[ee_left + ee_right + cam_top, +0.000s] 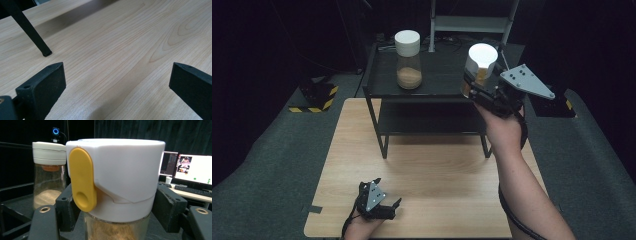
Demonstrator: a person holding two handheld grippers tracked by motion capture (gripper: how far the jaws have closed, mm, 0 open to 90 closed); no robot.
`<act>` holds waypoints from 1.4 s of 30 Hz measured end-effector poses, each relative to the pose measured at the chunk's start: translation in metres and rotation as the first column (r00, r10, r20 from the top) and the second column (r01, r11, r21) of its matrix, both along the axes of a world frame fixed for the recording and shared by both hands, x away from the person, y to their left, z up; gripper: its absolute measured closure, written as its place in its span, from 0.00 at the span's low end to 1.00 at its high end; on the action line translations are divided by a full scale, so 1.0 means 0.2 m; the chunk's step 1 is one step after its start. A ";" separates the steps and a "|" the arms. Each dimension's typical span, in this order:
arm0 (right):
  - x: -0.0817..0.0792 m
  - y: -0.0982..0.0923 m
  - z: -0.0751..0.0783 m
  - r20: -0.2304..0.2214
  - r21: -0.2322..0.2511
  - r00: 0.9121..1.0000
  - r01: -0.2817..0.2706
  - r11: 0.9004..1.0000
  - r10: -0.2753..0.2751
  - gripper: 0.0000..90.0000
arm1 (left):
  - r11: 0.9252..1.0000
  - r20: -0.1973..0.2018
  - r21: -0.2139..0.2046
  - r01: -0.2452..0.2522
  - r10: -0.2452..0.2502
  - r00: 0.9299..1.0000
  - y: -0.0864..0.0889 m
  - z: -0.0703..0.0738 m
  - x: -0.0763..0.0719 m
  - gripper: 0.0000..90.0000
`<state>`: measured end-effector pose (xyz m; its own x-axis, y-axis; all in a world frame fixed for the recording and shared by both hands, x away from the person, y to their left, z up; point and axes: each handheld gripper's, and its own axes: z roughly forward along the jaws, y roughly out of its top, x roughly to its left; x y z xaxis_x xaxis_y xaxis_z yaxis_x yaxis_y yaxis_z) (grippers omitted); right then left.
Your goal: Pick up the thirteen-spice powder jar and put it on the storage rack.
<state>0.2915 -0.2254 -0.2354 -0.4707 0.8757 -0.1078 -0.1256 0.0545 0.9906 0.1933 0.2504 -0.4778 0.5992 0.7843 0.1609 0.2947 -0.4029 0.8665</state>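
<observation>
A two-tier rack (377, 75) stands on the far half of the bench (432, 170), with one jar (408, 60) resting on the left part of its top shelf. A second jar (479, 67) sits to the right of it, between the fingers (67, 205) of the right gripper (477, 85) (whether it touches the shelf cannot be told). The left gripper (379, 200) lies at the bench's near edge, well in front of the rack and left of the right arm.
</observation>
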 end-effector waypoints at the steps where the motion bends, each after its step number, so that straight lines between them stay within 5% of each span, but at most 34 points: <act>1: 0.01 0.01 0.00 -0.002 -0.003 1.000 0.004 1.000 -0.004 0.33 | 1.000 0.000 -0.001 0.002 -0.002 1.000 0.00 0.00 0.00 0.01; 13: 0.14 0.07 0.04 -0.038 0.004 0.999 0.033 0.999 -0.033 0.33 | 1.000 0.003 -0.013 0.003 -0.003 1.000 0.01 0.00 0.00 0.01; 42: 0.27 0.11 0.05 -0.088 0.021 0.995 0.044 0.999 -0.042 0.33 | 1.000 0.000 -0.029 0.005 -0.005 1.000 0.03 -0.01 0.00 0.01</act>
<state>0.3447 -0.2025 -0.2260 -0.4394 0.8970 -0.0474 -0.0360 0.0351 0.9987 0.1933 0.2559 -0.4794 0.6029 0.7857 0.1381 0.2927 -0.3789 0.8779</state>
